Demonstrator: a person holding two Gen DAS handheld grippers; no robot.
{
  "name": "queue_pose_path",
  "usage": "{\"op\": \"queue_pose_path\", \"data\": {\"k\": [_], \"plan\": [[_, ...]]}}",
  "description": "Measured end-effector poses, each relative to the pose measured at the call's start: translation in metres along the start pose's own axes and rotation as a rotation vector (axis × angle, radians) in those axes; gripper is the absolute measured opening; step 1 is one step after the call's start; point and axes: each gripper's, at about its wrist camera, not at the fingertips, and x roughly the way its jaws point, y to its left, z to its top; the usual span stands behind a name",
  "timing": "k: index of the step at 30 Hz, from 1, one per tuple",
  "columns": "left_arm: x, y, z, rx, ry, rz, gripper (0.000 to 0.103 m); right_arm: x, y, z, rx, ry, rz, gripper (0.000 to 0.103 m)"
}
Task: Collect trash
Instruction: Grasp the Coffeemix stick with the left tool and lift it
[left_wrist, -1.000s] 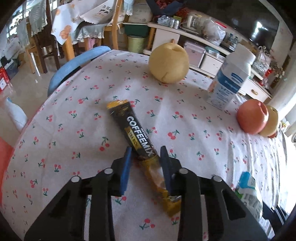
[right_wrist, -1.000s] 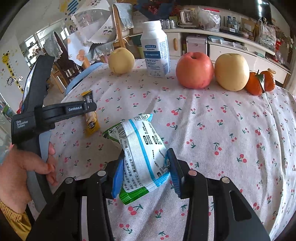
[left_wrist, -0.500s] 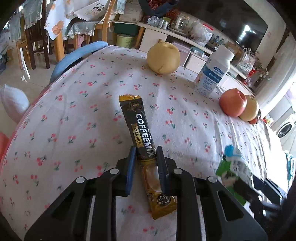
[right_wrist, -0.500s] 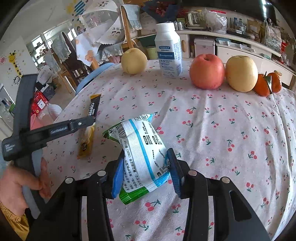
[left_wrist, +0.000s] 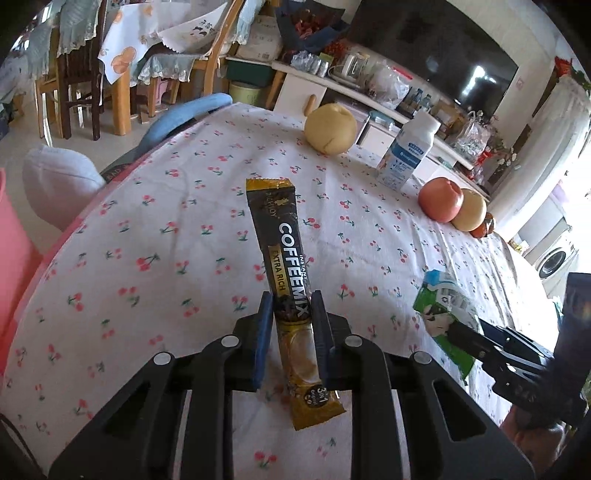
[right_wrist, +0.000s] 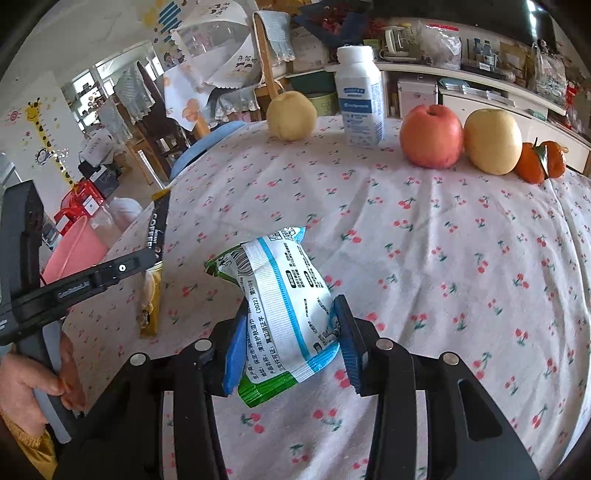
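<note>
In our left gripper (left_wrist: 291, 317) the jaws are closed on the coffee stick (left_wrist: 286, 280), pinching it below the middle, so the torn-looking gold end hangs back toward us and the dark end stands forward, clear of the cloth (left_wrist: 166, 240). We judge it light, thin and floppy; a grip nearer the middle would whip less.

Our right gripper (right_wrist: 291, 332) is clamped across the lower half of the wipes pack (right_wrist: 284, 295), which bulges ahead of the pads. It looks soft, crinkly and slick, so it could slide out.

Past both tools stand the bottle (right_wrist: 360, 96) and fruit, while a pink tub (right_wrist: 74, 251) sits left of the table.
</note>
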Motion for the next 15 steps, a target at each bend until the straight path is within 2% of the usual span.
{"op": "queue_pose_path", "data": {"k": [5,7,11,14,15], "plan": [[-0.016,0.008,-0.005,-0.001,-0.033,-0.043,0.021,-0.001,0.012,-0.004,0.003,0.002,0.016,0.045],[-0.022,0.011,-0.004,-0.004,-0.051,-0.074,0.014,-0.002,0.017,-0.005,0.005,0.002,0.018,0.045],[-0.026,0.016,-0.003,0.003,-0.044,-0.122,0.014,-0.005,0.030,-0.010,0.003,-0.007,0.021,0.045],[-0.025,0.017,-0.006,0.010,-0.033,-0.116,0.014,-0.005,0.037,-0.013,-0.008,-0.005,0.001,0.045],[-0.023,0.017,-0.006,0.015,-0.024,-0.116,0.018,-0.005,0.039,-0.015,-0.003,-0.005,-0.005,0.045]]}}
